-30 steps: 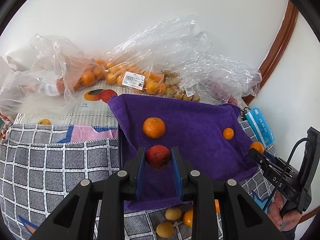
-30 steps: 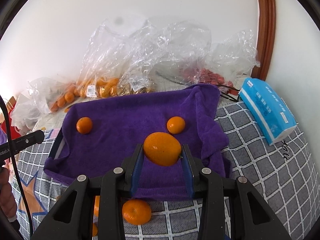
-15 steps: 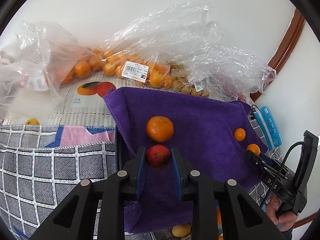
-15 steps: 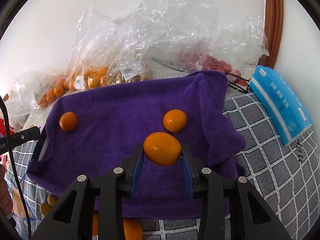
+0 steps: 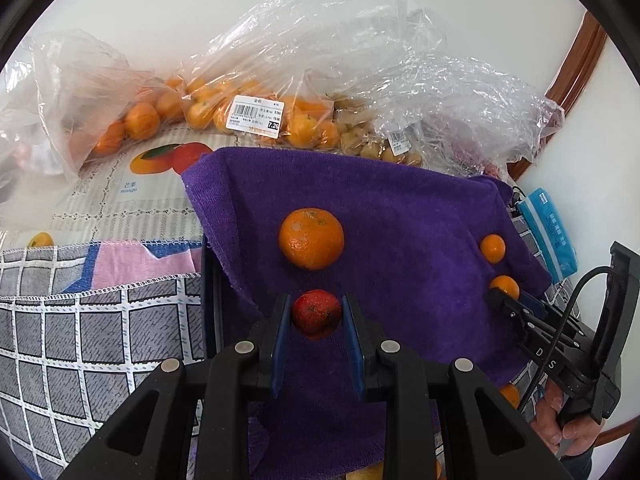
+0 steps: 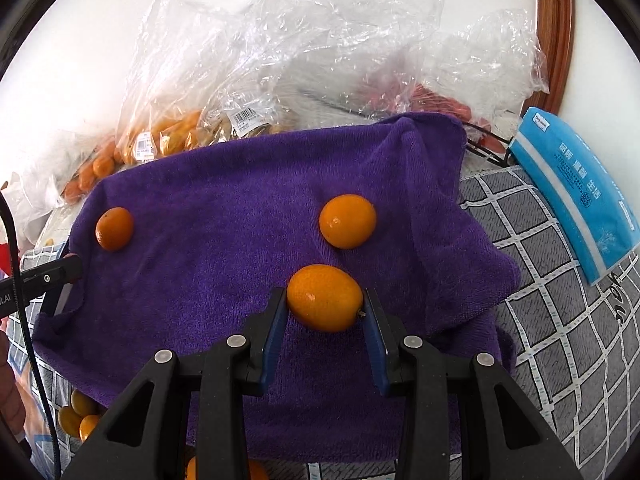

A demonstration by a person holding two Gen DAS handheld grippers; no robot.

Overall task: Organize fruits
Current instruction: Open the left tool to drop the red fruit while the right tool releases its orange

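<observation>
left hand-held gripper [image 5: 316,314] clamps red fruit [image 5: 316,313]; underside hidden

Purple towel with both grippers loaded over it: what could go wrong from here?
1. The left gripper holds a small red fruit just in front of the mandarin; setting it down there could knock them together.
2. The right gripper pinches the oval kumquat by its ends, so it might slip out.
3. The purple towel is rumpled, so released fruit may roll.
</observation>
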